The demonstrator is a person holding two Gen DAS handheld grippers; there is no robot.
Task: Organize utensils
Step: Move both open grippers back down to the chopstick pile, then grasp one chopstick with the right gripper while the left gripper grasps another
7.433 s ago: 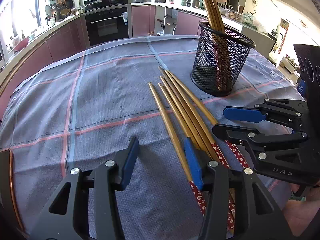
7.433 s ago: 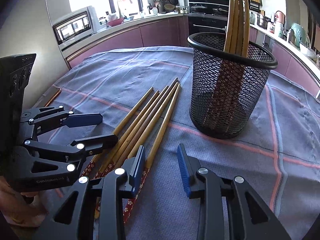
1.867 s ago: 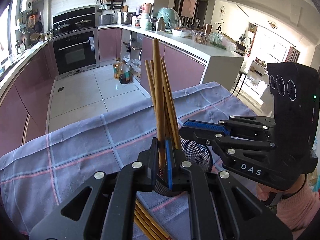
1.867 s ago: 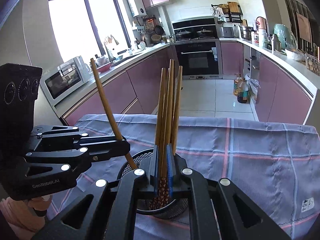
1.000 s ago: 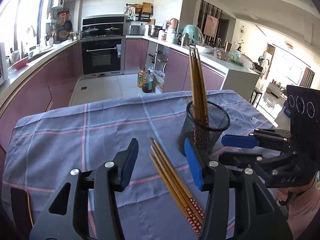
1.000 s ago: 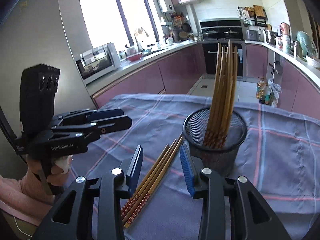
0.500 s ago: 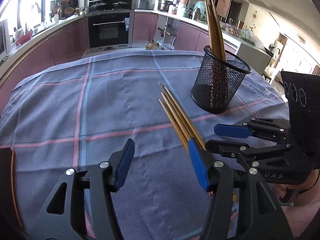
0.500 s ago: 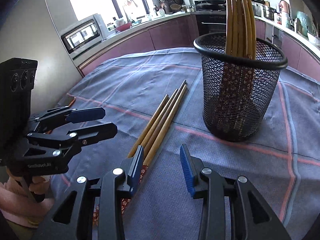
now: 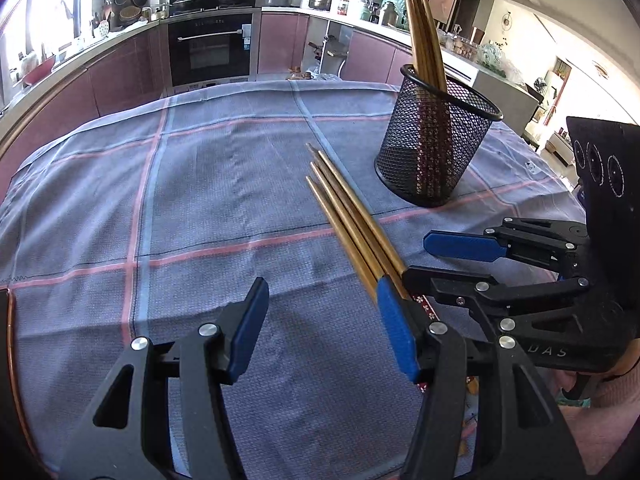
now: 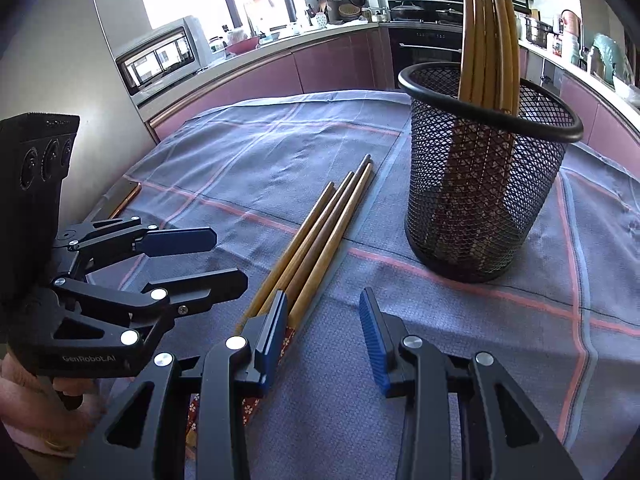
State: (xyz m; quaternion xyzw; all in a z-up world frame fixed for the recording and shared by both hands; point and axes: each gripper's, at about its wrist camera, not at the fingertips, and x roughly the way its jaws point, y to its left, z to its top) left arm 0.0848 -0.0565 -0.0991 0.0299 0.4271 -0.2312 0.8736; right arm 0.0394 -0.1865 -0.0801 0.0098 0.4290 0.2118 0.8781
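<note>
So both grippers are down low over the cloth, going for the next pick. The left gripper (image 9: pixel 320 330) has just been opening its jaws and holds nothing; the right gripper (image 10: pixel 324 332) is part open, empty too. Loose chopsticks (image 9: pixel 348 220) lie between them, the mesh cup (image 10: pixel 480 184) farther off on the right. Next they need lining up on one stick.

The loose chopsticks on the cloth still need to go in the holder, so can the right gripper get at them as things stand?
Probably yes. The right gripper is open and empty, just beside the loose chopsticks, with nothing lying over them; the left gripper flanks their other side.
</note>
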